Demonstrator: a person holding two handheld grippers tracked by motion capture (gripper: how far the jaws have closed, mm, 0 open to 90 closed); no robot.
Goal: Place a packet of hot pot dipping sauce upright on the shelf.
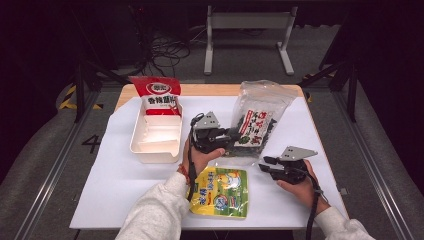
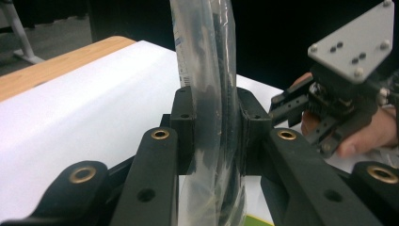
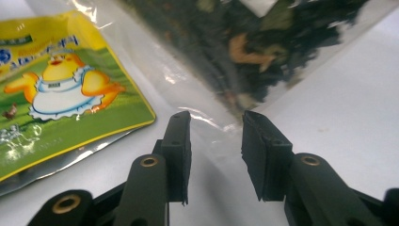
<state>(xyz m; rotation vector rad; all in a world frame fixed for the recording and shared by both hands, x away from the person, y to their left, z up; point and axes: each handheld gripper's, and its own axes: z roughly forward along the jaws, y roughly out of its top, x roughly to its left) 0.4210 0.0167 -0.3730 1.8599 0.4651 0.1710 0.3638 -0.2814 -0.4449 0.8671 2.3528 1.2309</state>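
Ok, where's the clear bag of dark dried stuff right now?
High view: the clear bag stands right of centre, clamped by the left gripper, between the white tray and the right gripper.

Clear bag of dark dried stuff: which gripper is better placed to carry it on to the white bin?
Left. The left gripper is clamped on the clear bag, holding it upright, and sits nearer the white bin. The right gripper is open at the bag's corner, gripping nothing.

Clear bag of dark dried food [image 1: 257, 120], standing tilted near table centre.
Transparent plastic, red-and-white label, dark leafy contents; lower edge pinched, top raised toward the table's far side, one bottom corner free above the white sheet.
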